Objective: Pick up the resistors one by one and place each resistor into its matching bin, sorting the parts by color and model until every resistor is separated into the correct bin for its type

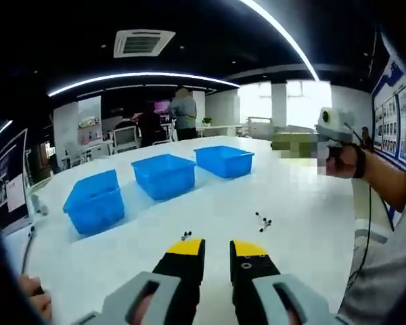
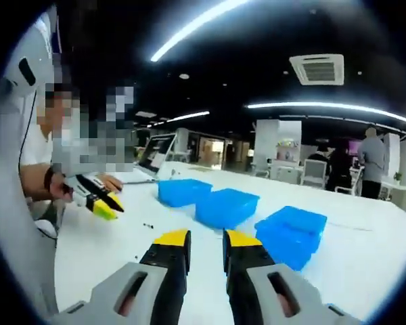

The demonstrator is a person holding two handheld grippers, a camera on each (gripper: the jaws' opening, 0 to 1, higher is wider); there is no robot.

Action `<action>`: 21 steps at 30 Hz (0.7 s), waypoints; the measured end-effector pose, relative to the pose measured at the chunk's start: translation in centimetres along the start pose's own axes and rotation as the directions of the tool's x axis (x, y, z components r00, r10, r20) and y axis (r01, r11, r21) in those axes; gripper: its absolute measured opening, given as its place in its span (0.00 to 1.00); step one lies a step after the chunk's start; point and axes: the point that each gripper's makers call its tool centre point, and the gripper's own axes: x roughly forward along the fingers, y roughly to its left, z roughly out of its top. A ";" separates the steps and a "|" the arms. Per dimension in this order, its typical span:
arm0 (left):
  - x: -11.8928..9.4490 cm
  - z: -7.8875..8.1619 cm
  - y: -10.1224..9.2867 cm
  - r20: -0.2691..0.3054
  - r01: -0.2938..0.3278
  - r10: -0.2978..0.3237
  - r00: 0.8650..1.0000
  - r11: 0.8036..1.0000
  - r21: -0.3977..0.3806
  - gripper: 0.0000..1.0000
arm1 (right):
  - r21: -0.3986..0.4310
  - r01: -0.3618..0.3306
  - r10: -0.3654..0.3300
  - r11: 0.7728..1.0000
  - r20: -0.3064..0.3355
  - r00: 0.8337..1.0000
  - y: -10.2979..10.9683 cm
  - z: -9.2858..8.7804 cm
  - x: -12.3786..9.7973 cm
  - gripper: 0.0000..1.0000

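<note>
Three blue bins stand in a row on the white table [image 1: 291, 203]: the nearest bin [image 1: 95, 203], the middle bin [image 1: 164, 175] and the far bin [image 1: 223, 161]. Small dark resistors lie loose, a pair [image 1: 186, 235] just ahead of my left gripper [image 1: 218, 249] and several more [image 1: 262, 221] to the right. The left gripper's yellow-tipped jaws stand apart with nothing between them. In the right gripper view my right gripper [image 2: 207, 238] is open and empty, raised over the table, with the bins [image 2: 227, 206] beyond it. The left gripper [image 2: 107, 205] hangs low at the left, near a resistor [image 2: 147, 225].
A hand [image 1: 345, 161] holds the other gripper up at the right. A laptop [image 2: 155, 152] sits at the table's end, near the person [image 2: 37, 149]. Fingers [image 1: 34, 294] rest at the near left edge. Chairs, desks and standing people [image 1: 183, 112] are far behind.
</note>
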 end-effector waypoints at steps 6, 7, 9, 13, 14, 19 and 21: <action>1.3 0.1 -1.9 -0.099 0.150 -0.137 0.986 0.980 0.133 0.18 | 0.011 0.010 -0.011 1.000 0.023 1.000 0.4 0.3 -1.6 0.21; 1.6 0.0 -2.4 -0.124 0.181 -0.163 0.979 0.972 0.151 0.18 | 0.006 0.013 -0.013 1.000 0.027 1.000 0.3 0.4 -1.8 0.21; 2.2 -0.1 -3.3 -0.170 0.246 -0.216 0.961 0.952 0.184 0.18 | -0.006 0.018 -0.018 1.000 0.033 0.999 0.2 0.6 -2.0 0.21; 3.6 -0.3 -5.1 -0.248 0.354 -0.304 0.920 0.916 0.190 0.18 | -0.016 0.013 -0.013 1.000 0.042 0.999 0.3 0.6 -2.3 0.21; 3.9 -0.5 -5.4 -0.268 0.377 -0.322 0.908 0.907 0.187 0.18 | -0.018 0.007 -0.006 1.000 0.041 0.999 0.5 0.5 -2.4 0.21; 5.6 -0.8 -5.9 -0.343 0.433 -0.357 0.869 0.884 0.175 0.16 | -0.034 0.006 -0.005 0.999 0.024 1.000 0.8 0.2 -2.9 0.20; 6.0 -0.9 -5.8 -0.365 0.446 -0.362 0.858 0.877 0.177 0.15 | -0.032 0.006 -0.005 0.999 0.025 1.000 0.8 0.2 -3.2 0.20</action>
